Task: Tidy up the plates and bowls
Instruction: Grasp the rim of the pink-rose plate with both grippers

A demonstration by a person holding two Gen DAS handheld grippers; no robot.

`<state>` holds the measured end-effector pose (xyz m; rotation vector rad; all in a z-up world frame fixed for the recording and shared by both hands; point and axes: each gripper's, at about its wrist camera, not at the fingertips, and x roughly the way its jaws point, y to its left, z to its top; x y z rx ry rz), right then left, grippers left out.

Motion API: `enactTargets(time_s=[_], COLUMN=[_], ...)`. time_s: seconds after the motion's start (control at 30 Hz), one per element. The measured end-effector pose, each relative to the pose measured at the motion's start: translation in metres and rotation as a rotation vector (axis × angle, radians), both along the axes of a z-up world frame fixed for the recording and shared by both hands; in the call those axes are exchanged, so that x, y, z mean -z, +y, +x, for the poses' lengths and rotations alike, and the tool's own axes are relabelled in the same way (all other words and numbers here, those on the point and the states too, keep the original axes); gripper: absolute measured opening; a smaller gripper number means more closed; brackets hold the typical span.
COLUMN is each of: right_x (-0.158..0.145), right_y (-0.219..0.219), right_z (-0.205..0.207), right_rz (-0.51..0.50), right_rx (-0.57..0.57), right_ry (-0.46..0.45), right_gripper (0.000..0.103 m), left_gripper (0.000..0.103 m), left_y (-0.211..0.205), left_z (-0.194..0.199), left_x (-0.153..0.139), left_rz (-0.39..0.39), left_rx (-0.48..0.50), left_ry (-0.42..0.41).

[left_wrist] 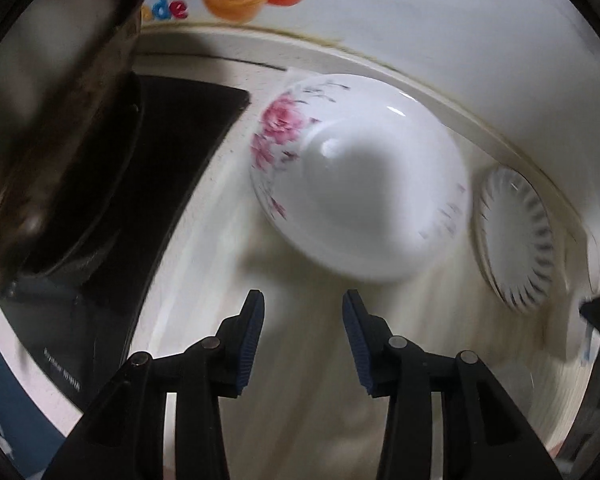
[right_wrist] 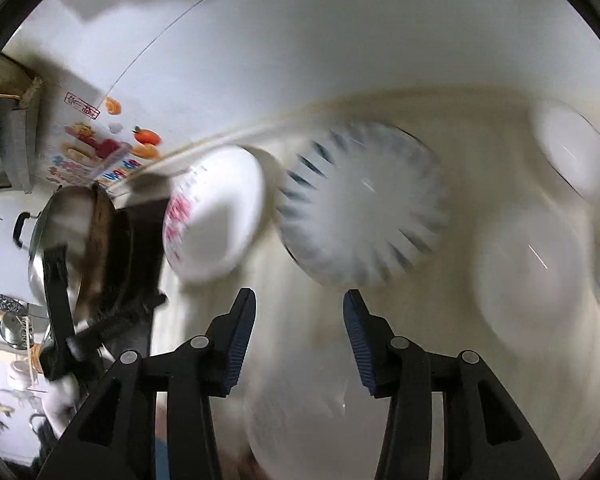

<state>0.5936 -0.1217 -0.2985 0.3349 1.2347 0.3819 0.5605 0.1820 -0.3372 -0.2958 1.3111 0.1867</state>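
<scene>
Plainly, the counter (left_wrist: 204,320) is the biggest thing in view, pale, with a black hob (left_wrist: 152,184) at one end and a pot (left_wrist: 52,128) on it. On the counter a floral bowl (left_wrist: 360,184) lies upside down, and just beside it sits a ribbed plate (left_wrist: 516,240); the right view shows that plate (right_wrist: 364,204) large ahead, with more white dishes (right_wrist: 528,272), blurred, off to its right. Nothing shows inside any of them; the bowl, being inverted, holds nothing visible. The left gripper (left_wrist: 303,312) stands partly open and empty, short of the bowl's near edge. The right gripper (right_wrist: 300,312) is likewise partly open and empty, short of the plate. Both views are smeared by motion, so I judge the risk is a hasty, misjudged grab: glazed ware is slick, and a pinch on the bowl's rounded back could slip and knock it against the plate.
</scene>
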Motion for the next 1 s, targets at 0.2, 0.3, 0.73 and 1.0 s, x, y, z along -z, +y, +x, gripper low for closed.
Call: enactTargets(time_s=[0.2, 0.3, 0.73, 1.0], right_x=[0.032, 0.052, 0.098, 0.105], right_y=[0.086, 0.114, 0.142, 0.145], right_z=[0.09, 0.125, 0.158, 0.127], right_rz=[-0.065, -0.125, -0.18, -0.129], right_rx=[-0.112, -0.144, -0.216, -0.352], right_ry=[-0.02, -0.02, 0.03, 0.144], right_gripper=[0.048, 0.047, 0.009, 0.01], left_gripper=[0.038, 0.038, 0.038, 0.038], left_y=[0.007, 0.009, 0.02, 0.024], left_z=[0.023, 0.03, 0.034, 0.029], left_x=[0.023, 0.034, 0.053, 0.063], left_rz=[-0.03, -0.054, -0.07, -0.093], left_rx=[-0.041, -0.052, -0.064, -0.08], left_ry=[0.035, 0.049, 0.077, 0.073])
